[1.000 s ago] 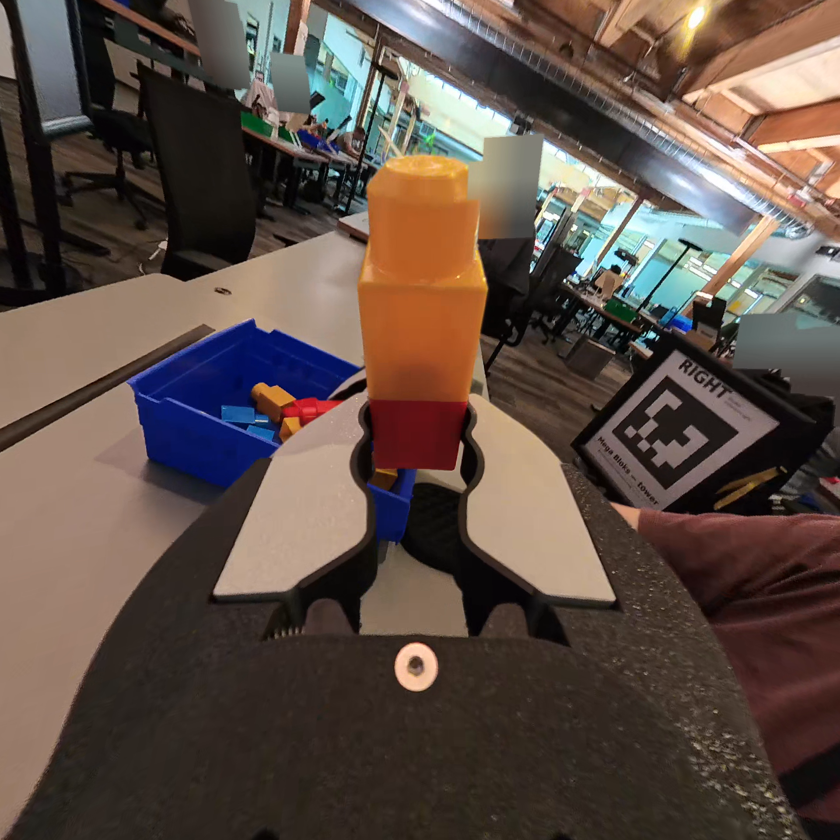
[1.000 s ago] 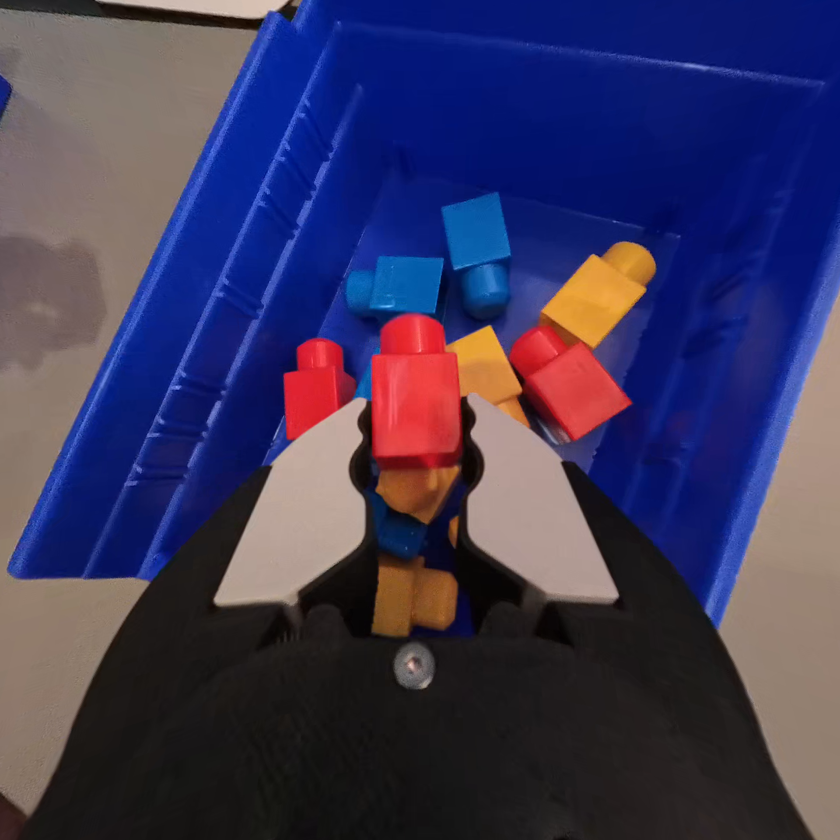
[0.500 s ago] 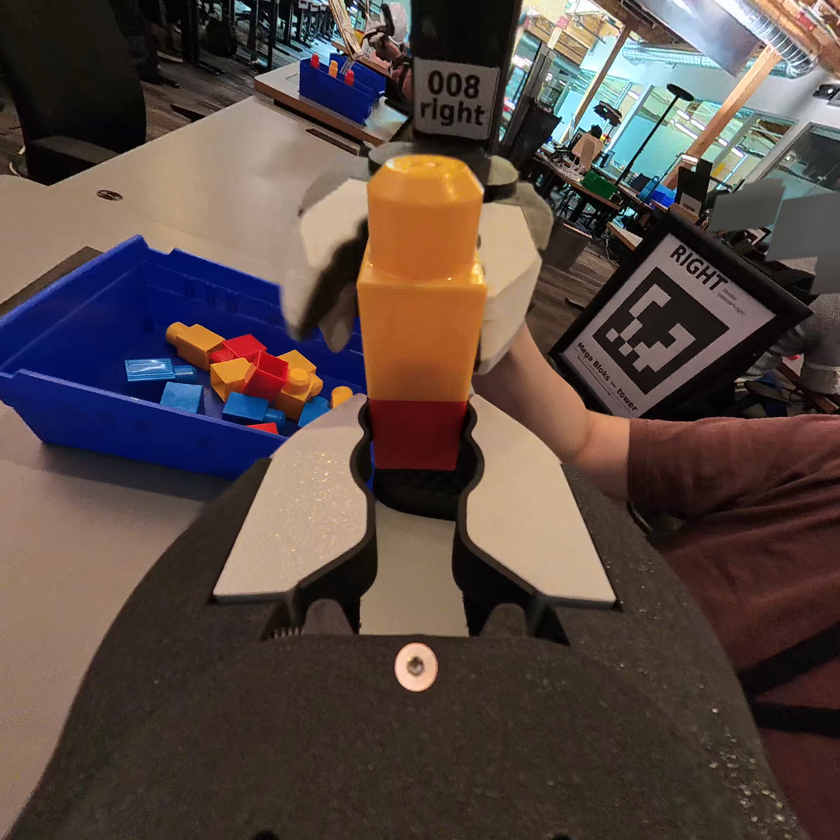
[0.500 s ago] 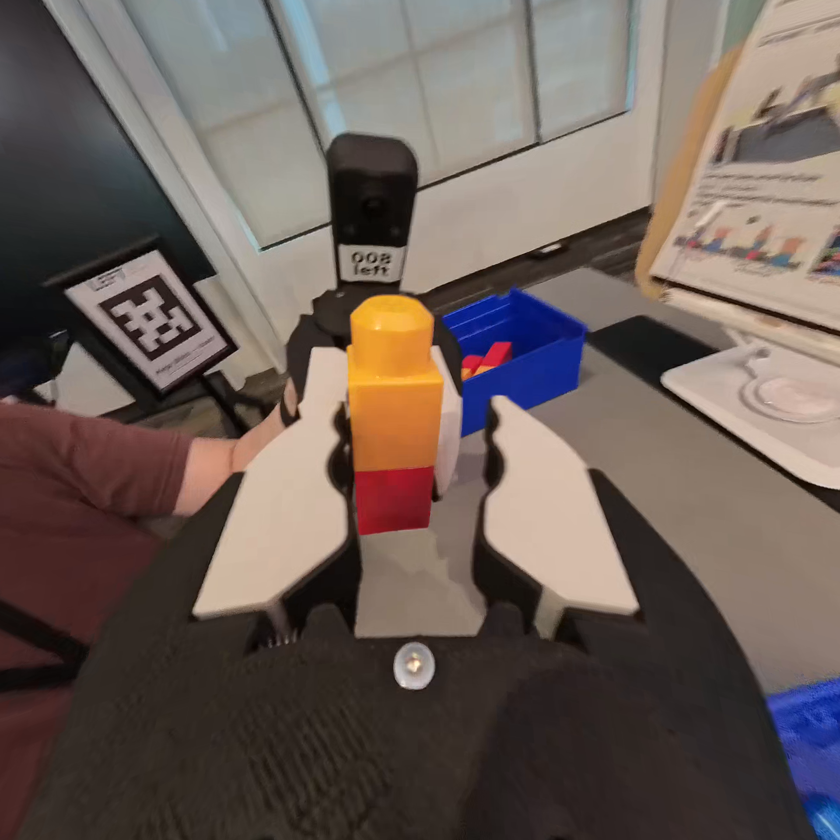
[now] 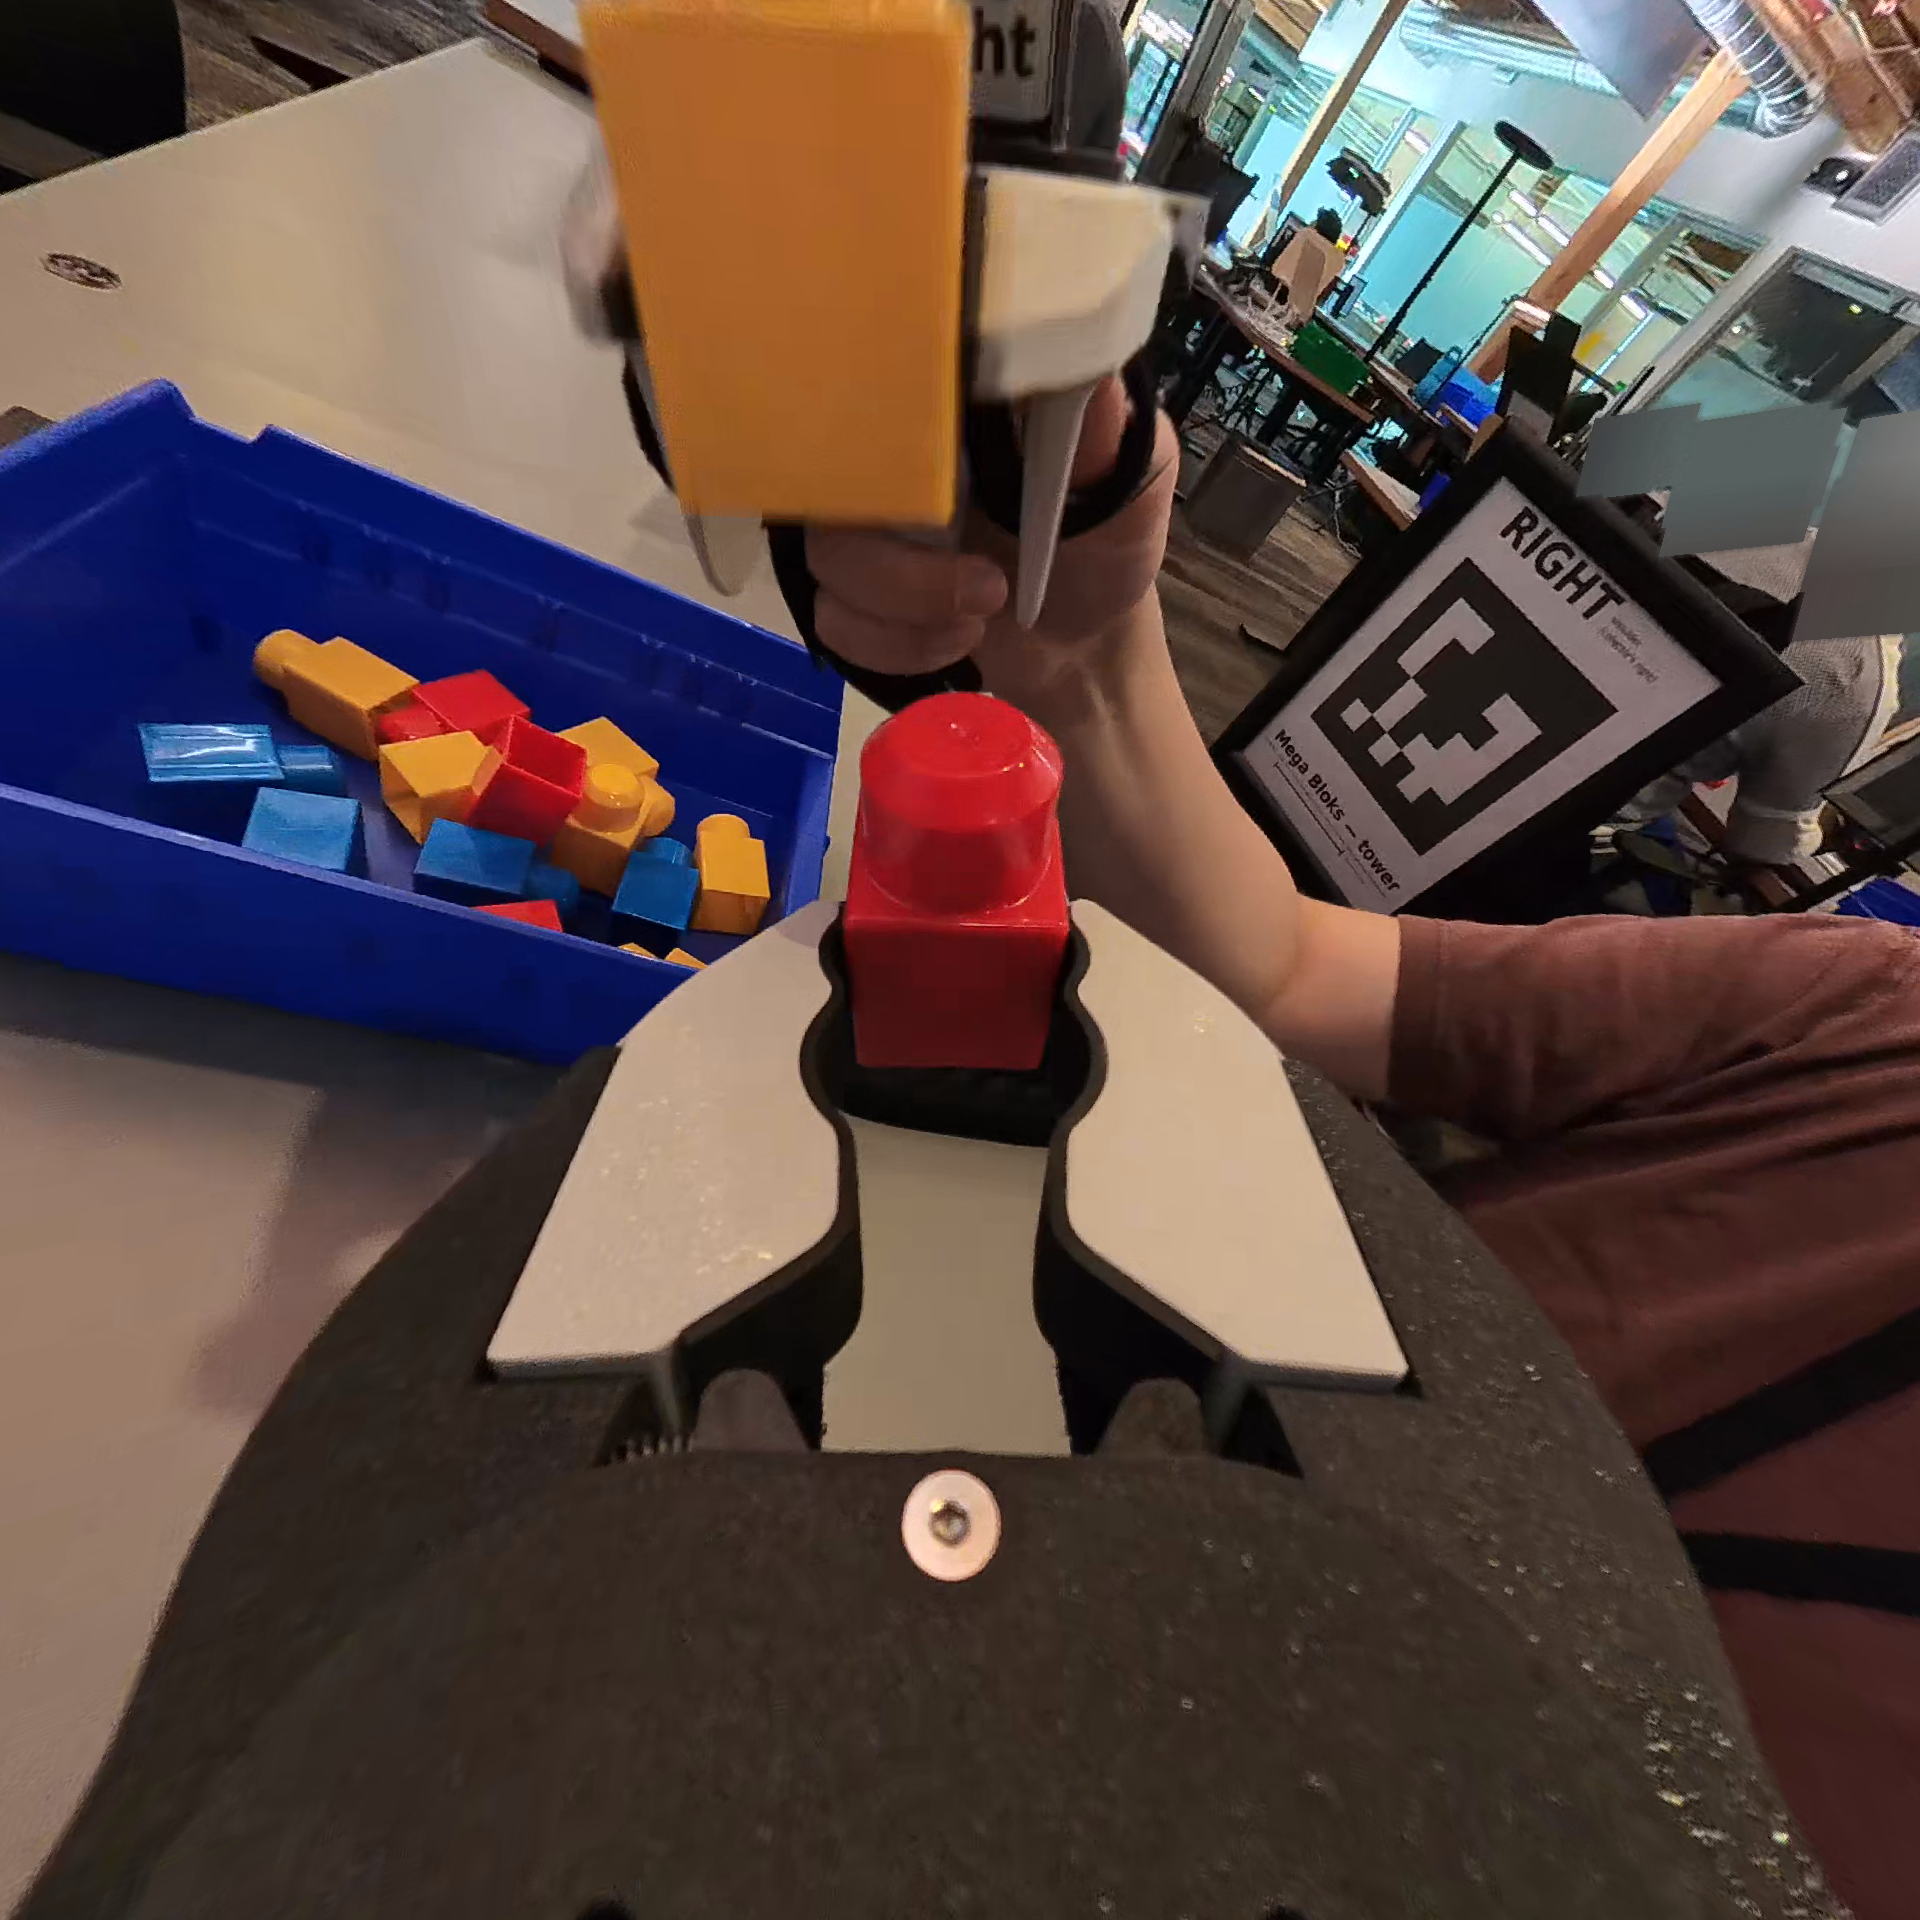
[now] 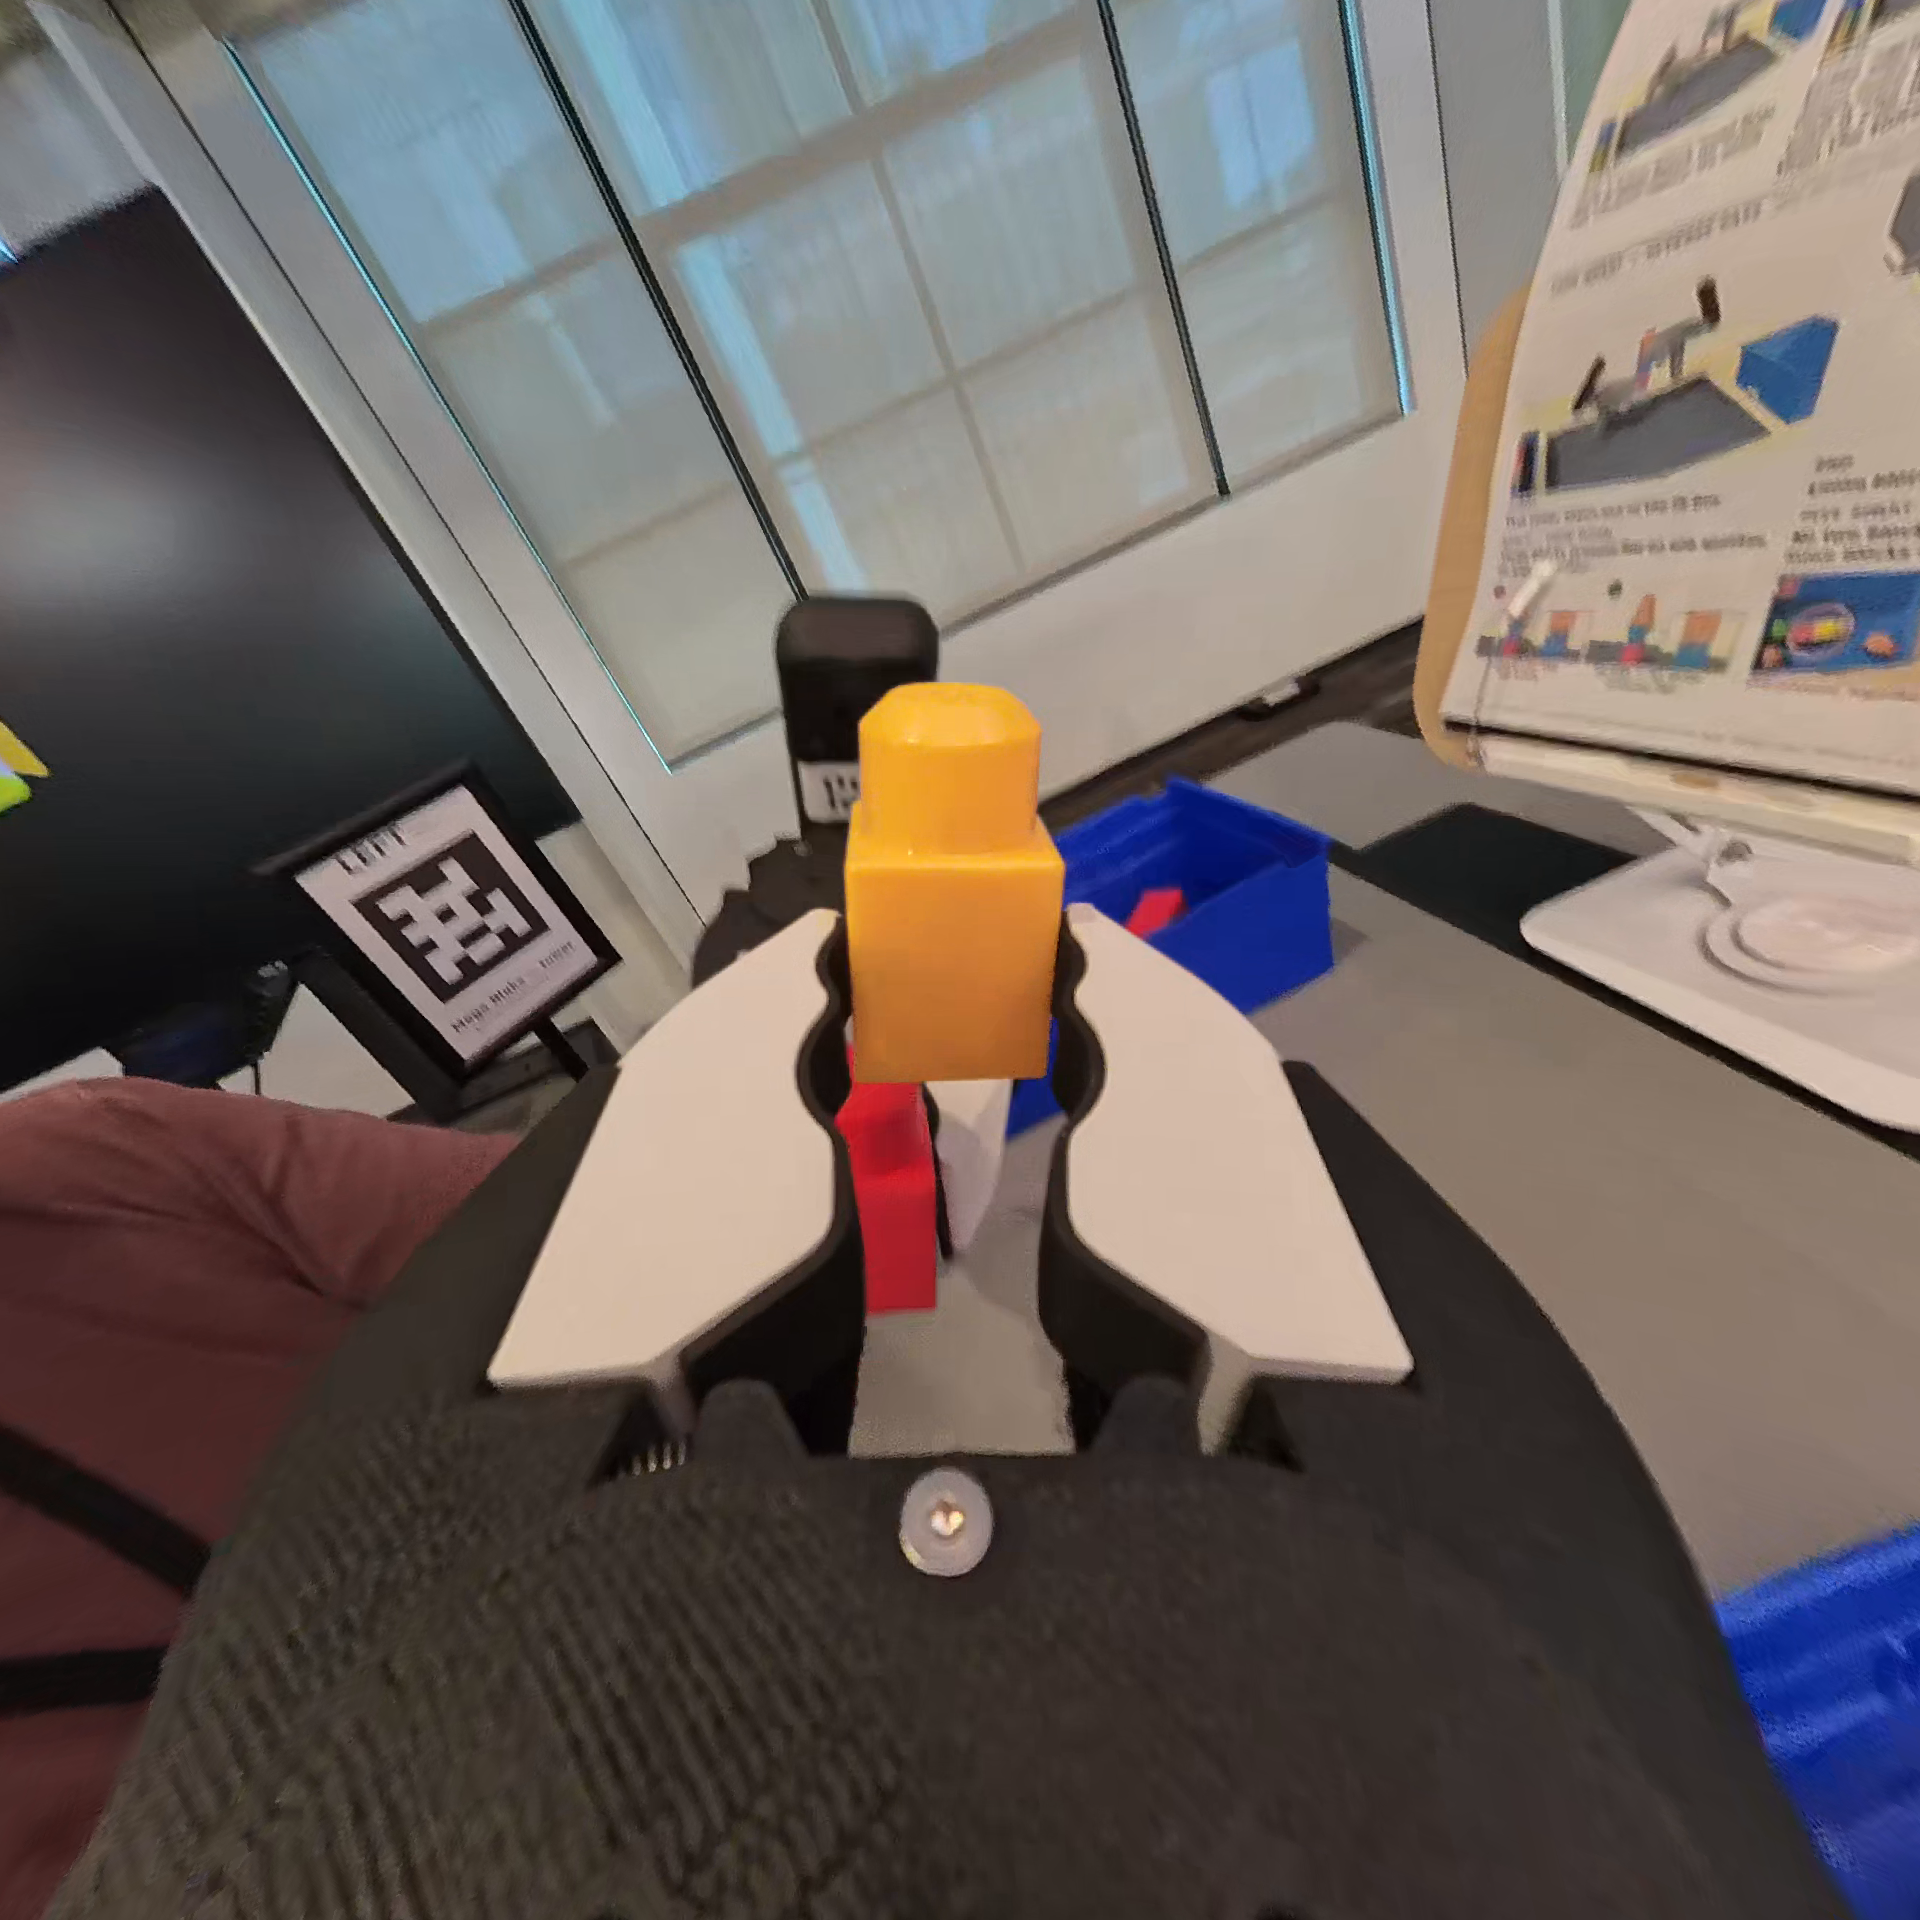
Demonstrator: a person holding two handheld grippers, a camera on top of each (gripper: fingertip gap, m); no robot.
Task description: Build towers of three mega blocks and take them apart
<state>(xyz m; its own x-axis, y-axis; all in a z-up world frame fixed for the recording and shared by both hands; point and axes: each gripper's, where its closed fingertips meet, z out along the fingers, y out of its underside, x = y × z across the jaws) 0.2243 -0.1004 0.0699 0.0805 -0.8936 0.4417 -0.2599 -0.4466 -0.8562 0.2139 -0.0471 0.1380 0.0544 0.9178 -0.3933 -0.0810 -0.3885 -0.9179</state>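
My left gripper [image 5: 951, 982] is shut on a red block [image 5: 951, 925], stud up, held above the table. The red block also shows low in the right wrist view [image 6: 894, 1195], under the yellow one. My right gripper [image 6: 951, 987] is shut on a yellow block [image 6: 951, 935], stud up. In the left wrist view the right gripper [image 5: 883, 499] holds the yellow block [image 5: 790, 260] above and to the left of the red block, apart from it. A blue bin [image 5: 312, 956] with several loose red, yellow and blue blocks sits on the table to the left.
A framed marker sign [image 5: 1475, 707] stands to the right, another sign [image 6: 447, 925] to the left in the right wrist view. A second blue bin [image 6: 1236, 914] and a white stand with a poster [image 6: 1714, 935] are on the grey table [image 6: 1455, 1195]. A person's arm [image 5: 1195, 831] reaches across. One gripper's finger ends stand about 9 cm off the other's.
My right gripper let go of a red block over the bin, came to the tower, shut on the yellow block and pulled it up off the red block. My left gripper kept its hold.
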